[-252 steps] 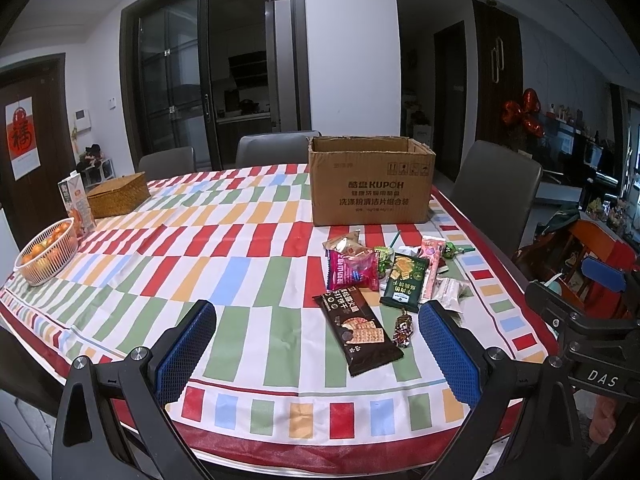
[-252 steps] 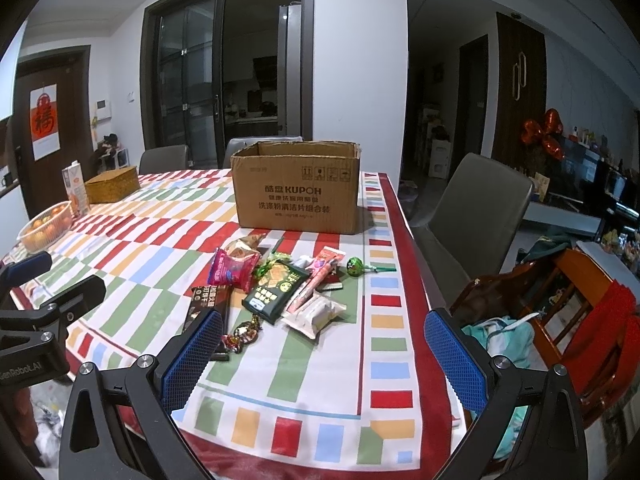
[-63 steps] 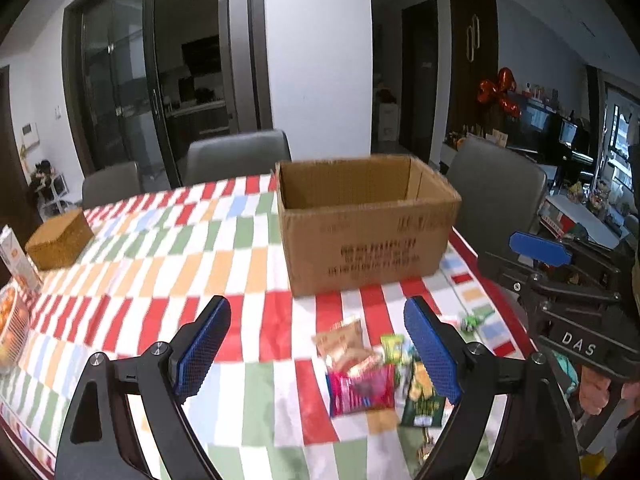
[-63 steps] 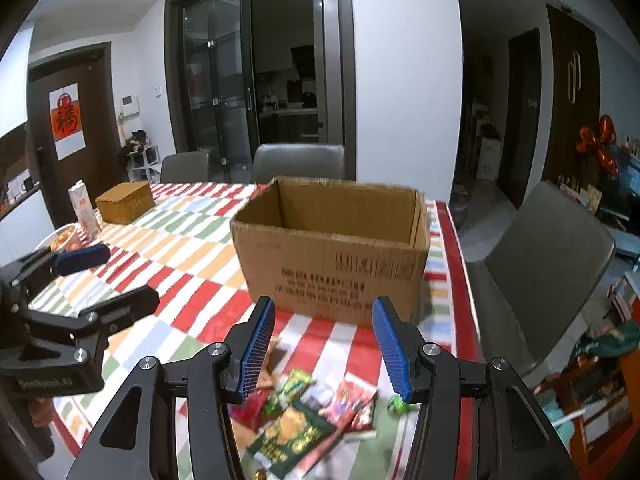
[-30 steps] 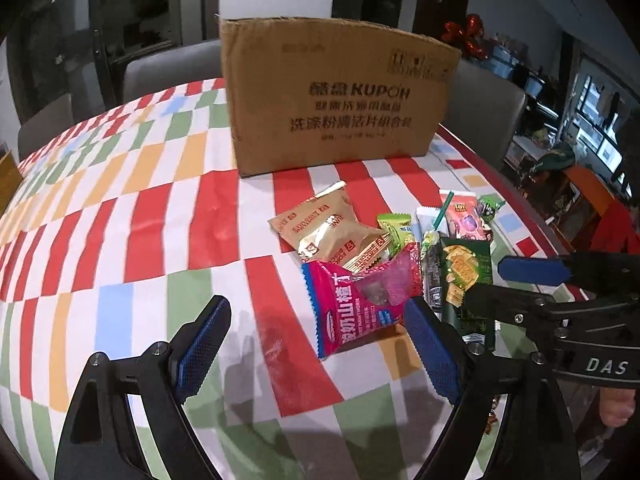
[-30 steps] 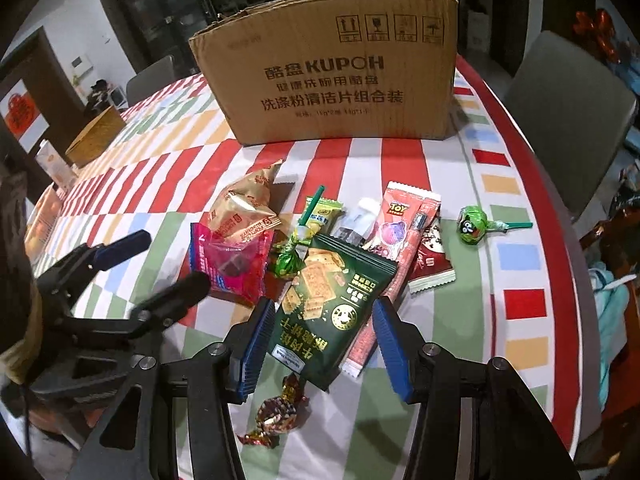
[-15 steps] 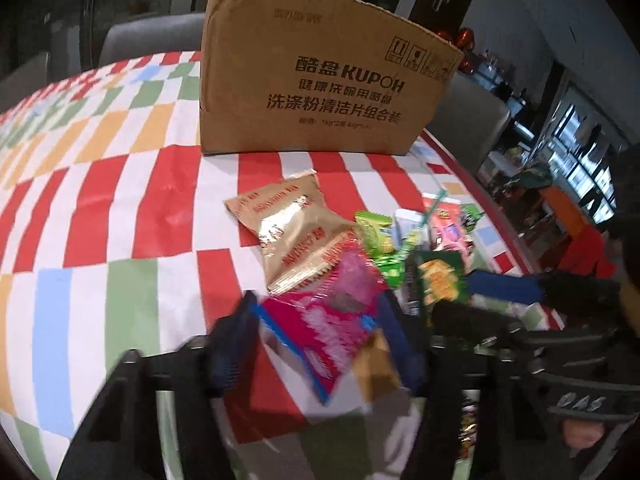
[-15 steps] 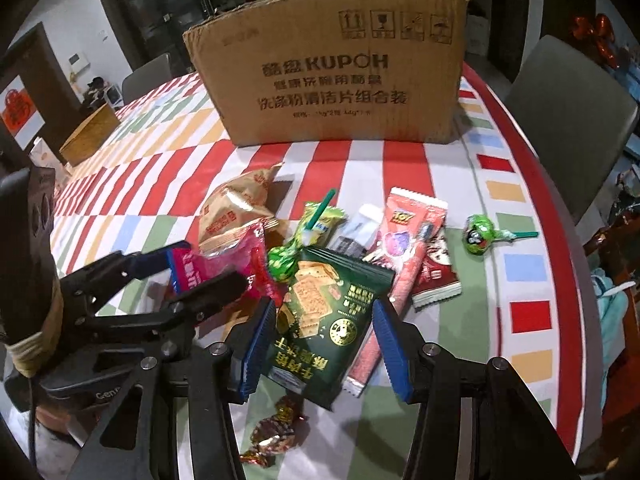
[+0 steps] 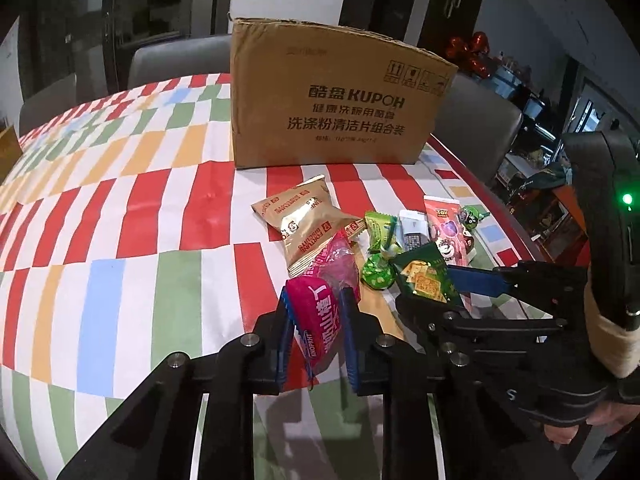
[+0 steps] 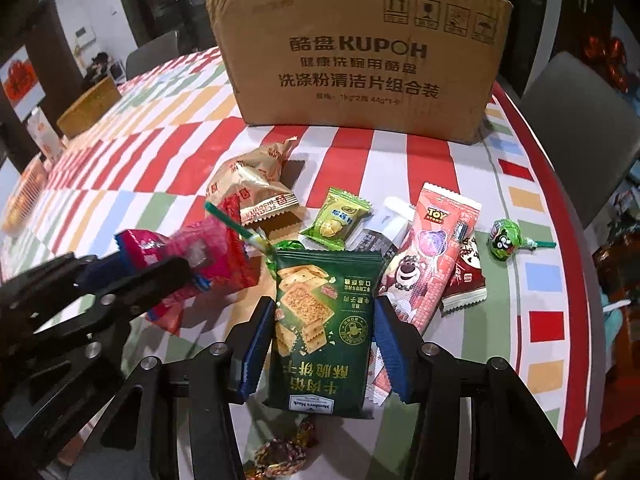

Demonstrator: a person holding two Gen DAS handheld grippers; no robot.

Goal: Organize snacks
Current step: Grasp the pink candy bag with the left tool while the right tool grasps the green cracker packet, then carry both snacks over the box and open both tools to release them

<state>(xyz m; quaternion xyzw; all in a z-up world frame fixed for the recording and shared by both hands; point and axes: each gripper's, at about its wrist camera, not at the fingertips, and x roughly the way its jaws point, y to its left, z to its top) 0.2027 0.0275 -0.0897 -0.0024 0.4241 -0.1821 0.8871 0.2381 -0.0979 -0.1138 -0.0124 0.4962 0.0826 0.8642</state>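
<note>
My left gripper [image 9: 316, 326] is shut on a pink snack packet [image 9: 320, 312], also seen in the right wrist view [image 10: 192, 256]. My right gripper [image 10: 324, 340] is shut on a dark green cracker packet [image 10: 324, 320], which also shows in the left wrist view [image 9: 424, 276]. The other snacks lie ahead on the striped tablecloth: a gold biscuit packet [image 9: 304, 224], a small green candy packet [image 10: 336, 220], a red Toy Story packet [image 10: 432, 256] and a green lollipop [image 10: 504, 244]. The open KUPOH cardboard box [image 10: 360, 56] stands behind them.
A wrapped chocolate [image 10: 280, 452] lies just under my right gripper. A woven box [image 10: 88, 108] sits at the far left of the table. Grey chairs [image 10: 580, 128] stand around the table. The table's red edge [image 10: 576, 240] runs along the right.
Both grippers have dropped to the snack pile and closed. The left has taken hold of the pink packet, the right the green cracker packet.
</note>
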